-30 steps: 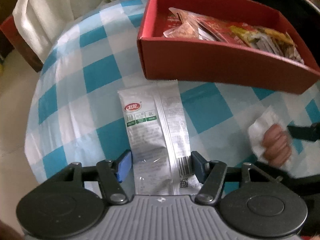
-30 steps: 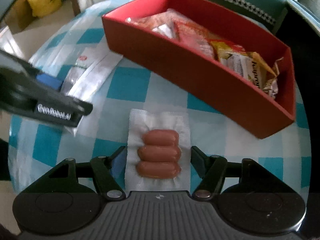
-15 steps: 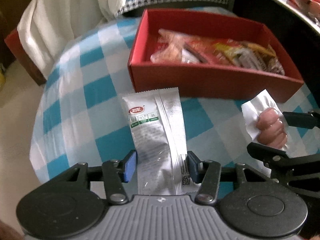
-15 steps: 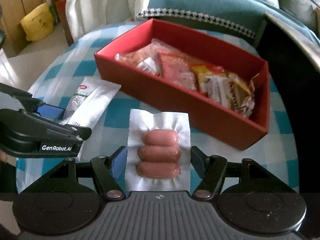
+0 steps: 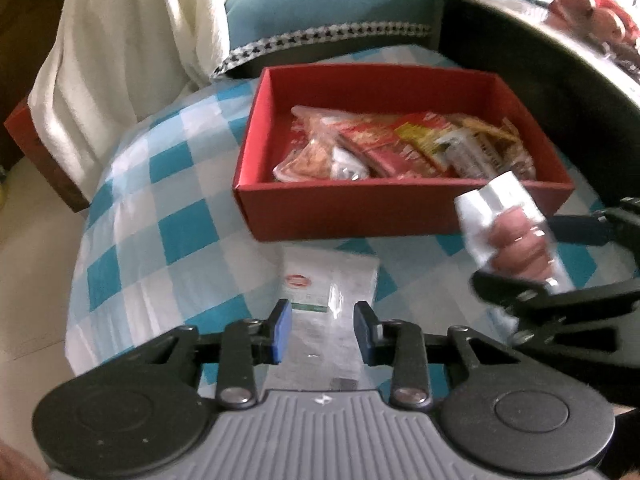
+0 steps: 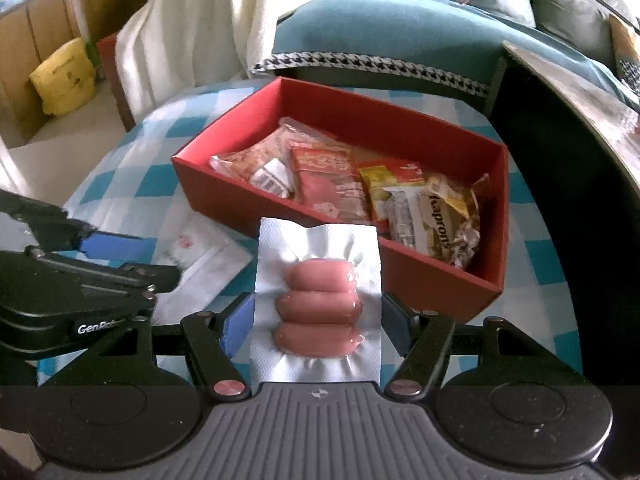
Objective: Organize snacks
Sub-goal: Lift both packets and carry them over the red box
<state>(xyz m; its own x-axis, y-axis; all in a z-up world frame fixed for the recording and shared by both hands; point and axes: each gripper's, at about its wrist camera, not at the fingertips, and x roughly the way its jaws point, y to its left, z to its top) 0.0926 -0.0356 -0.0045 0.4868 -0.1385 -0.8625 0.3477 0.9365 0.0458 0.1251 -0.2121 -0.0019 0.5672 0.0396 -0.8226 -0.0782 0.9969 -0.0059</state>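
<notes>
My right gripper (image 6: 316,316) is shut on a clear pack of three pink sausages (image 6: 318,308) and holds it above the table, in front of the red box (image 6: 444,284). The pack also shows in the left wrist view (image 5: 516,244). My left gripper (image 5: 322,330) is shut on a white snack packet with a red logo (image 5: 332,292), lifted off the cloth; the packet also shows in the right wrist view (image 6: 200,256). The red box (image 5: 360,208) holds several snack packets (image 5: 400,148).
The round table has a blue and white checked cloth (image 5: 168,216). A white cloth-draped chair (image 5: 120,52) and a teal sofa (image 6: 400,28) stand behind it. A dark table edge (image 6: 560,152) lies to the right. A yellow bag (image 6: 64,76) sits on the floor.
Both grippers have closed on their packets and lifted them off the table, pulling up and back. The red box now sits farther away and more of its inside shows.
</notes>
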